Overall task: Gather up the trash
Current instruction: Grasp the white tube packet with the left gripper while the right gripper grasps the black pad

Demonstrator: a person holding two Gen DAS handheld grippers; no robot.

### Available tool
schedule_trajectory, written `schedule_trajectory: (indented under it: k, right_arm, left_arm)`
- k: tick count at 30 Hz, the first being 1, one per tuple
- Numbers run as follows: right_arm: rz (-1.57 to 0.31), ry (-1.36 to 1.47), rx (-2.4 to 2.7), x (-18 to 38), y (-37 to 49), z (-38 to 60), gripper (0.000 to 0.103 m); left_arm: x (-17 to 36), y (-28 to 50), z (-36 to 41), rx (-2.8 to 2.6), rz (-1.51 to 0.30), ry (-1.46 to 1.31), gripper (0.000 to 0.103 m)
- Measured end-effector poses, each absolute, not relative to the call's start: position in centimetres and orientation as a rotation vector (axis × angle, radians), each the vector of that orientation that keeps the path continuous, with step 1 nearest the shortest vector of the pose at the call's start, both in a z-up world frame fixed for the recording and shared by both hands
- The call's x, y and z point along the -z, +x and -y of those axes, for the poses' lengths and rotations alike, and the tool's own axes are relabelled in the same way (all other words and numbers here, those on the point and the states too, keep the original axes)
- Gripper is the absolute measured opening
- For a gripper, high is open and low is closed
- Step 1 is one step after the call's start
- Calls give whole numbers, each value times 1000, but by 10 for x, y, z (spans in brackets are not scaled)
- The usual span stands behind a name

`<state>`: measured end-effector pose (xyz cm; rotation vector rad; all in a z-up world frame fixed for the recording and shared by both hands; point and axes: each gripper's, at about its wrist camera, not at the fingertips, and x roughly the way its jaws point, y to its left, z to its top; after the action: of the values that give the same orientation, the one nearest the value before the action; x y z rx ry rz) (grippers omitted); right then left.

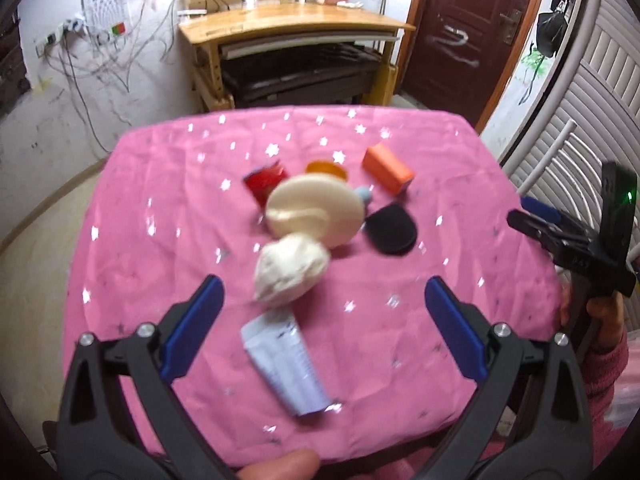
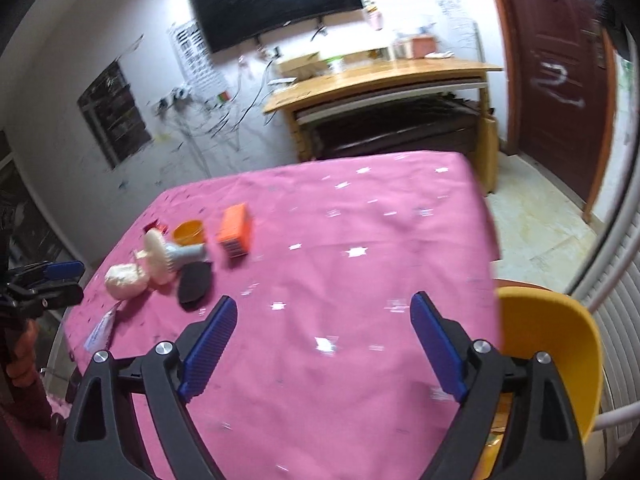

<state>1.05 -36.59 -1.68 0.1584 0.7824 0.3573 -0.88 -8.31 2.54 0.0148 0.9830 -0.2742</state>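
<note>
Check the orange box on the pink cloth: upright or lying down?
Lying down. The orange box rests on a long side on the pink cloth, one end facing the camera.

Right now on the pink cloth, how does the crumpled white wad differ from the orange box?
The crumpled white wad is rounded and shapeless; the orange box has flat faces and straight edges. The wad lies nearer the left tool; the box lies farther back. Both rest on the pink cloth.
</note>
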Motion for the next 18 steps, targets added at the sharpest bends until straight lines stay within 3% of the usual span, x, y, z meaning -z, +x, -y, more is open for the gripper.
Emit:
schedule_trajectory:
  k: [14,15,17,18]
  right_arm:
    - [-872,6,-440,20,36,265,83]
    - [-880,-13,-442,21,38,257,83]
    - [-890,-48,-449,24,41,243,83]
    - [-892,-65,-457,25,42,235,83]
  left_arm:
    - [23,-13,60,311,-1091,-36,96]
    - [24,-14,61,310,-1090,-29,94]
    - [27,-16,62,295,-1087,3,81]
    - [28,-18,64,287,-1078,31,80]
